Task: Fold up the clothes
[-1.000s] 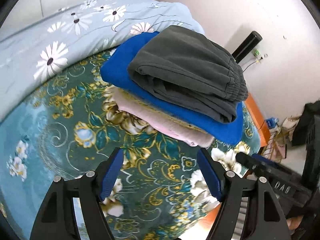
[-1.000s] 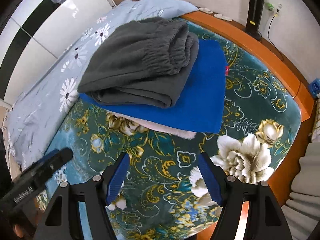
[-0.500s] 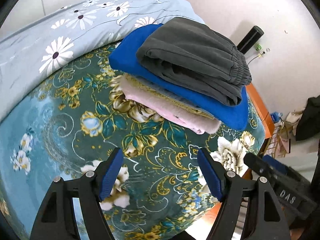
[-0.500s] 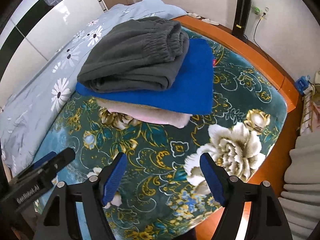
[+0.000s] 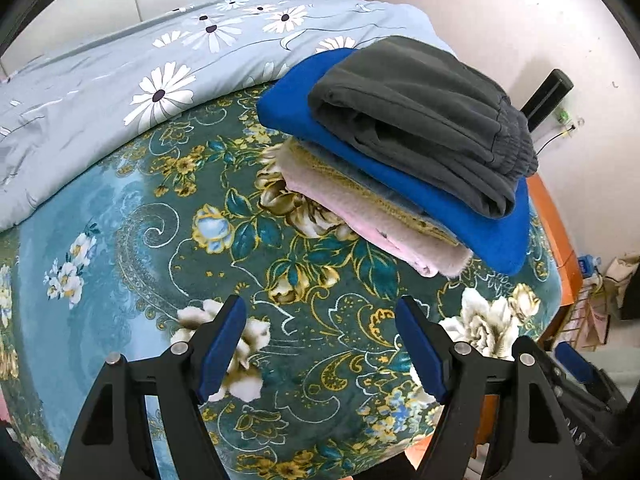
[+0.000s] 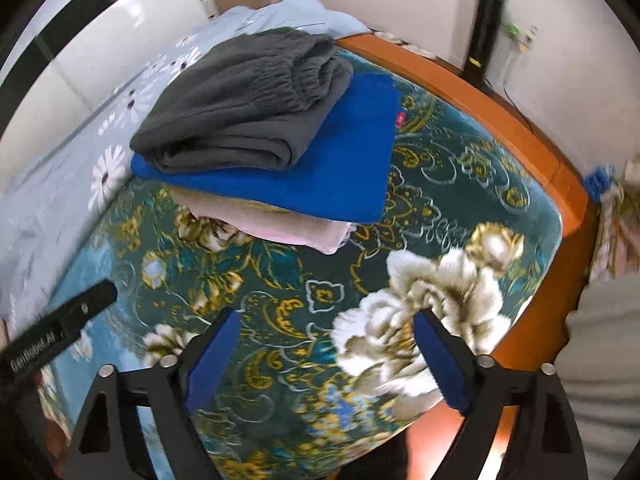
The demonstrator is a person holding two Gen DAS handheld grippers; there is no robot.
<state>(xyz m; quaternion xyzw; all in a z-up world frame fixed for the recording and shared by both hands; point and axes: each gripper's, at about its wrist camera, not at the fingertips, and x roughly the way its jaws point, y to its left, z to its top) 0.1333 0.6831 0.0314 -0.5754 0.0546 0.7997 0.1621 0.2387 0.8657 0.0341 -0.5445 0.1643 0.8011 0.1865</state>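
Note:
A stack of folded clothes lies on the floral green bed cover (image 5: 152,240) (image 6: 460,208). Dark grey trousers (image 5: 420,120) (image 6: 240,112) are on top, over a folded blue garment (image 5: 480,216) (image 6: 344,160) and a pale pink one (image 5: 360,216) (image 6: 280,228) at the bottom. My left gripper (image 5: 320,344) hovers open over the cover, well short of the stack, with nothing between its fingers. In the right wrist view my right gripper (image 6: 328,356) also hangs over the cover near the bed's corner; its jaws are opening and nothing is between them.
A light blue daisy-print quilt (image 5: 160,60) (image 6: 60,168) lies behind the stack. The orange wooden bed frame (image 6: 480,104) runs along the far edge by the wall, with a black upright device (image 6: 486,32) behind it. The other gripper's body (image 6: 60,332) shows at lower left.
Both grippers have drawn back from the stack, which now sits higher and farther in each view. The right gripper's jaws have spread wider; the left's look unchanged.

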